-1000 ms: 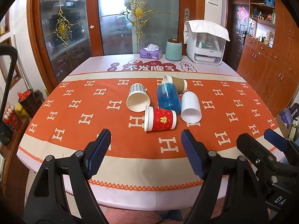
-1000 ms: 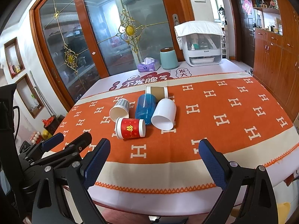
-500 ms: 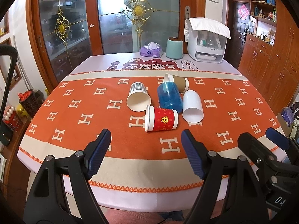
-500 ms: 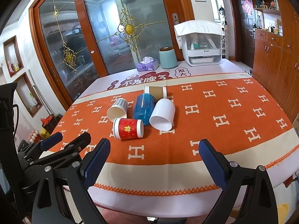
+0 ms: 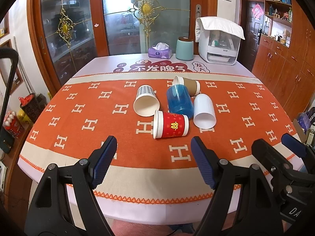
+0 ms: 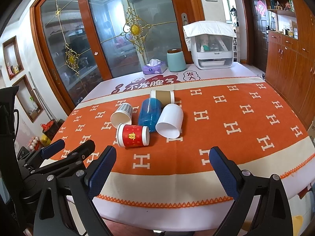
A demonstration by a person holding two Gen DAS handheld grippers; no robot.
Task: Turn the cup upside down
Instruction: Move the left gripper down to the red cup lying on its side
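Note:
Several cups lie on their sides in a cluster on the orange tablecloth: a red paper cup [image 5: 170, 124] [image 6: 133, 135] nearest me, a checked paper cup [image 5: 146, 101] [image 6: 122, 114], a blue translucent cup [image 5: 179, 100] [image 6: 150, 113], a white cup [image 5: 204, 111] [image 6: 170, 120] and a brown-sleeved cup [image 5: 188, 85] [image 6: 162, 96]. My left gripper [image 5: 153, 157] is open and empty above the table's near edge, short of the red cup. My right gripper [image 6: 162, 167] is open and empty, also near the front edge, to the right of the left one.
At the table's far end stand a purple tissue box [image 5: 159, 52], a teal canister [image 5: 184, 48] and a white appliance under a cloth [image 5: 218, 41]. Wooden cabinets [image 6: 291, 63] line the right wall. Glass doors [image 5: 122, 17] are behind the table.
Both grippers have drifted slightly; the cups sit a little lower and nearer in both views. Nothing on the table has moved, and both grippers stay open.

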